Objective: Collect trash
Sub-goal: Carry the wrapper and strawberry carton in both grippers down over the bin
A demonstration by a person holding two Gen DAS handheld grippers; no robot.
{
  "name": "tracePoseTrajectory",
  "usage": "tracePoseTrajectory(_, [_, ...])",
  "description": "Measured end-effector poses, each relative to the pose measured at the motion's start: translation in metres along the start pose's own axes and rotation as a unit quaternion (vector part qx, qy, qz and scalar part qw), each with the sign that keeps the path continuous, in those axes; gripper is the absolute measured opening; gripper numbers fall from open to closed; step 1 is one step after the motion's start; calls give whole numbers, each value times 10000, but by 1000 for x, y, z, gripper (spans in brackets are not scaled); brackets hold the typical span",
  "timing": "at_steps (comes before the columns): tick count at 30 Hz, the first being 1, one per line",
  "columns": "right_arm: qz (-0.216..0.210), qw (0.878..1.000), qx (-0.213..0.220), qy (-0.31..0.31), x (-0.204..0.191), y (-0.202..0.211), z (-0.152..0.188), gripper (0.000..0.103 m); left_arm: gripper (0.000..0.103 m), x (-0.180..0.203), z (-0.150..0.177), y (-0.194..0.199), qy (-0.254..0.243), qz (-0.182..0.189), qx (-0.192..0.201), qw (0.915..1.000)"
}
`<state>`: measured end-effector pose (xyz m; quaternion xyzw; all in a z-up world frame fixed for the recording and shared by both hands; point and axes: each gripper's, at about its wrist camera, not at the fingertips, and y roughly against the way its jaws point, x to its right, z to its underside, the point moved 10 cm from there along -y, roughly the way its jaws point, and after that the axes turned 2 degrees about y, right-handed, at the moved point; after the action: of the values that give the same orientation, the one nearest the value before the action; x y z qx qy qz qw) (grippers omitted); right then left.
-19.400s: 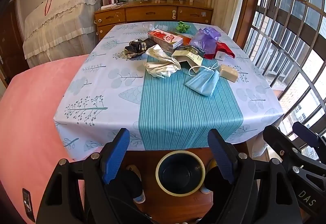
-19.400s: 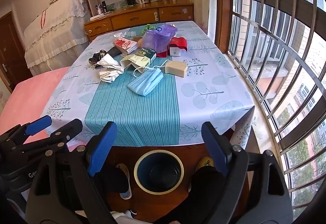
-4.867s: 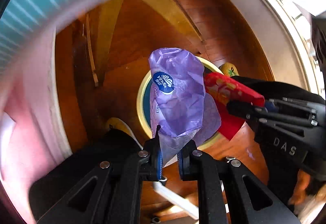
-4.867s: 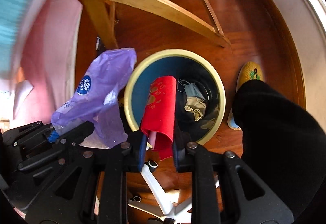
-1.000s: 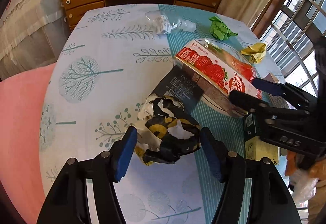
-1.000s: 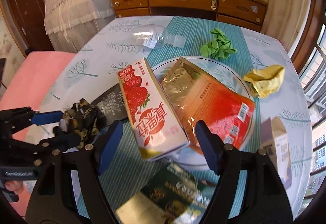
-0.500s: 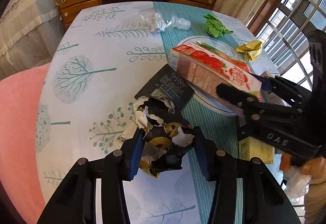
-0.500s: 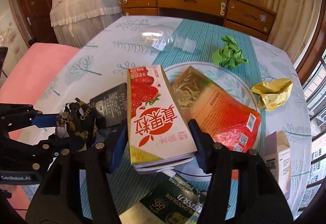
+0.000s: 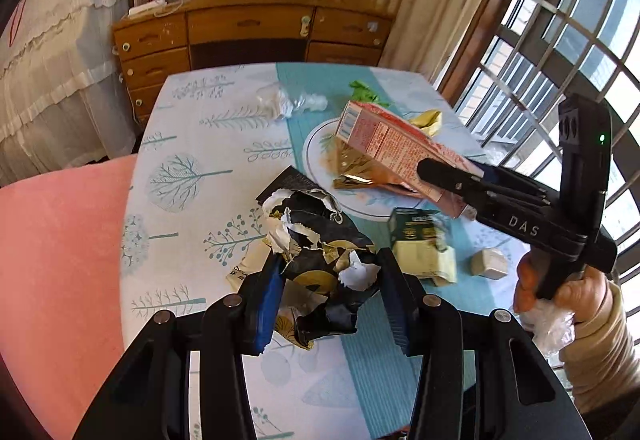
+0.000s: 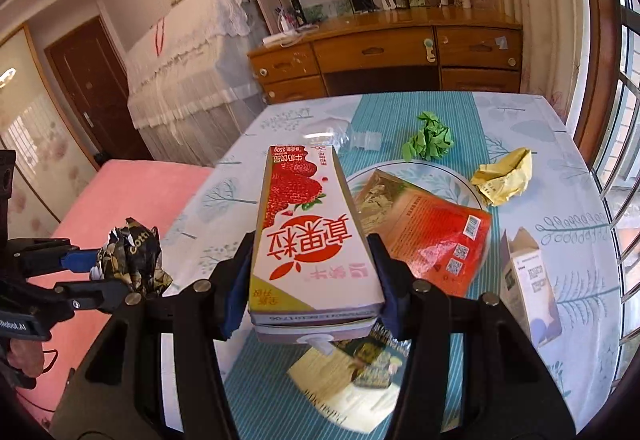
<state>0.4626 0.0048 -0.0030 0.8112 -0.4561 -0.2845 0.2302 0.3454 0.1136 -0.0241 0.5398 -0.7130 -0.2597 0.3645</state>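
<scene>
Left gripper (image 9: 326,300): its blue-padded fingers are clamped on a crumpled black, gold and white paper bag (image 9: 320,272), lifted above the near left part of the table (image 9: 192,144).
Right gripper (image 10: 310,288): its fingers are pressed against both long sides of a white and red strawberry milk carton (image 10: 306,224), held flat above the table's teal centre strip, its capped end towards the camera.
Near edge: a green and cream chocolate box (image 10: 356,368) lies under the carton; it is blurred, so its print cannot be read.
Right edge: an opened white cardboard box (image 10: 528,288) stands just right of the strip.
Table middle: a white round plate with a blue rim line (image 10: 460,176) carries a flattened red and gold foil pouch (image 10: 424,228).
Black flat card packet (image 9: 290,182): lies left of the plate, partly behind the paper bag.
Beyond the plate: a crumpled yellow paper ball (image 10: 504,176) lies at its right rim, a crumpled green paper ball (image 10: 430,136) sits on the strip, and a crushed clear plastic bottle (image 10: 352,138) lies to its left.
Far edge: a wooden dresser (image 10: 380,56) stands behind the table.
</scene>
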Motion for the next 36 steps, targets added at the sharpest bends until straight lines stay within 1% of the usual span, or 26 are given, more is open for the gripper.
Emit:
tracePoseTrajectory(3, [-151,9998,95,-69,-8,29,5,51,46,15,2,25,-7,101,115,9999])
tracePoseTrajectory(7, [-306,9993,192,-74,-24,67,13,51,46,35,8,56,-92,107,260,9996])
tracePoseTrajectory(11, [-448,9986,261,-125,-41,111,29,51,46,55,25,84,-140,109,364,9992])
tracePoseTrajectory(14, [-534,9982,245,-153,-53,145,52,51,46,69,47,102,-122,197,382,9990])
tracePoseTrajectory(18, [-597,9980,130,-153,-62,185,97,51,46,87,84,118,-191,229,335,9990])
tracePoseTrajectory(21, [-587,9981,23,-184,-65,208,132,50,46,101,117,125,-240,283,234,9990])
tracePoseTrajectory(25, [-576,9977,-203,-281,-69,233,188,50,46,119,166,128,-405,340,121,9985])
tracePoseTrajectory(30, [-548,9951,-678,-468,-67,246,261,51,46,134,222,122,-552,415,-94,9976])
tracePoseTrajectory(33, [-535,9918,-996,-592,-67,246,303,51,46,140,259,108,-626,467,-315,9964])
tracePoseTrajectory(36, [-517,9874,-1303,-731,-65,239,335,51,46,142,299,84,-741,474,-623,9942])
